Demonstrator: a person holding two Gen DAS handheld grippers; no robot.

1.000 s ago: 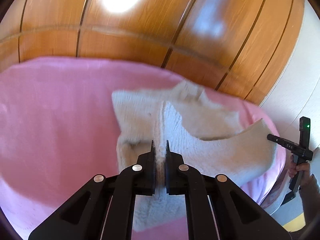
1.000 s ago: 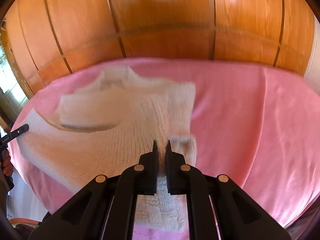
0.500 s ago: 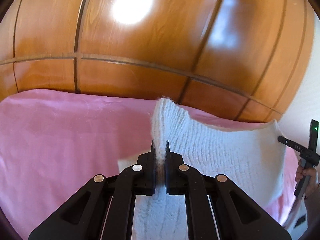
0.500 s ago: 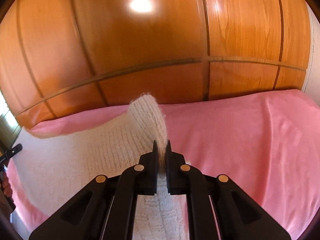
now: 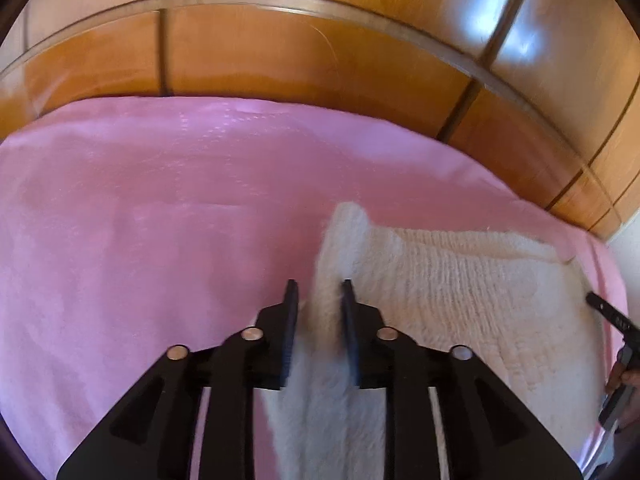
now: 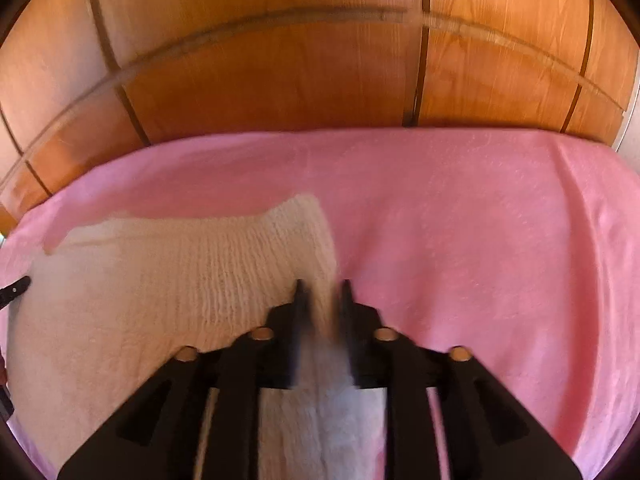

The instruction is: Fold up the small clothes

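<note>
Left black two-finger gripper (image 5: 318, 292) & right black two-finger gripper (image 6: 320, 292) both released, fingers parted w/ fuzzy cream knit garment (image 5: 460, 292) between them, on pink cloth-covered surface (image 5: 160, 220).

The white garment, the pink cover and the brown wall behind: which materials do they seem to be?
White garment: fuzzy ribbed knit, probably wool or acrylic. Pink cover: soft matte fabric with loose wrinkles. Brown wall: glossy wood-grain panels reflecting light, possibly veneer.

Knit garment (image 5: 460, 292): near part hidden behind the left gripper's fingers (image 5: 290, 320); stitches blurred.
Right gripper fingers (image 6: 344, 312): motion-blurred, grip on the cloth unclear.
Pink bed cover (image 6: 480, 240): cut off at the frame edges.
Hand (image 5: 628, 378): mostly out of frame at the right.
</note>
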